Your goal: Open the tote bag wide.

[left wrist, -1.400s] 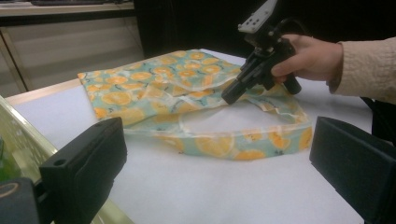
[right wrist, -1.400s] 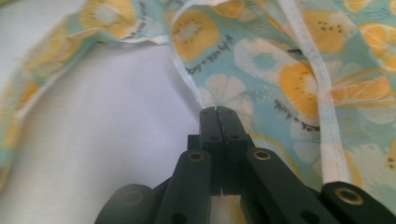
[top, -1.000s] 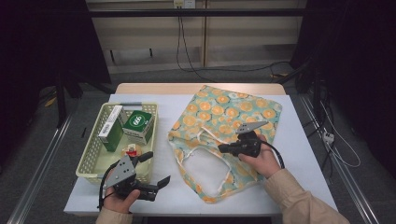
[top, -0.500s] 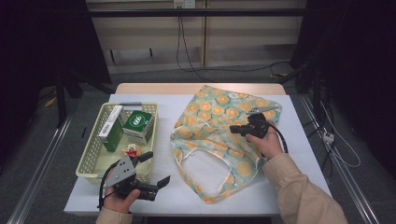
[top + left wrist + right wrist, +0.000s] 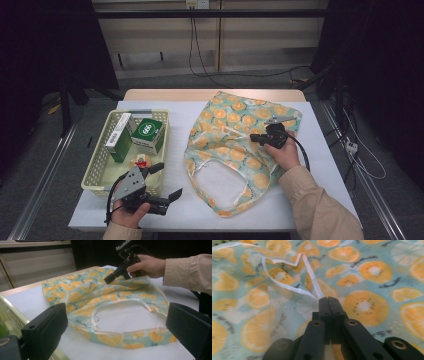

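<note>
A fabric tote bag (image 5: 235, 130) printed with orange and kiwi slices lies flat on the white table, its mouth spread open toward the near edge. My right gripper (image 5: 252, 139) rests on the bag's upper middle, shut on the bag's white strap (image 5: 287, 285), which runs out from between the closed tips (image 5: 328, 299). In the left gripper view the right gripper (image 5: 107, 280) angles down onto the cloth (image 5: 82, 295). My left gripper (image 5: 169, 180) is open at the table's near left, just in front of the basket, with nothing between its jaws (image 5: 116, 322).
A pale yellow mesh basket (image 5: 97, 170) stands at the left with a green box (image 5: 146, 134), a white and green carton (image 5: 117, 137) and a small round item (image 5: 140, 161) inside. Bare table lies between basket and bag. Cables hang off the right edge.
My right gripper has moved away from the person across the bag, drawing the strap and cloth with it, and the bag's mouth has spread wider. The left gripper has stayed put.
</note>
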A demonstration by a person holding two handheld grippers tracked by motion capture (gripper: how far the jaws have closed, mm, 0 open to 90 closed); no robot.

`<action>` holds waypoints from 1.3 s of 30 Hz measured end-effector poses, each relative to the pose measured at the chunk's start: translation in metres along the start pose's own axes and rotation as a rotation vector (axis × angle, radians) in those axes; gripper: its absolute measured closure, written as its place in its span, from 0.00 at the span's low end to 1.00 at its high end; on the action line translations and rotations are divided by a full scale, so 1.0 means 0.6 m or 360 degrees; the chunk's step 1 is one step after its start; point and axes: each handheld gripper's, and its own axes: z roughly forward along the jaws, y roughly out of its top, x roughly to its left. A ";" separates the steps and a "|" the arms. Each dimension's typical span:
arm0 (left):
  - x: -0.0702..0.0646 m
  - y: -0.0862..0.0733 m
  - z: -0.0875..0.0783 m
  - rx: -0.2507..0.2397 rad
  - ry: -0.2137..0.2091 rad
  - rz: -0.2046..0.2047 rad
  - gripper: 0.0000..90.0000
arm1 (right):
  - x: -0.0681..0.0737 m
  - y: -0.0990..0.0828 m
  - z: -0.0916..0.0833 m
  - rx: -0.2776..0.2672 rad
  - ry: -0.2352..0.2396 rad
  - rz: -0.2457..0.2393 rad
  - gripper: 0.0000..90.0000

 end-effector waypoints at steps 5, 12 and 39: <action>0.000 0.000 0.000 -0.0007 0.0000 -0.0008 0.04 | -0.011 -0.007 0.003 0.0003 -0.0039 0.0055 1.00; 0.002 0.000 -0.001 -0.0001 0.0005 -0.0002 0.04 | 0.008 -0.001 0.002 0.0036 0.0006 0.0009 0.85; -0.003 0.001 0.008 0.0000 -0.0015 -0.0007 0.04 | 0.130 0.036 -0.033 0.0017 0.0378 -0.0239 0.98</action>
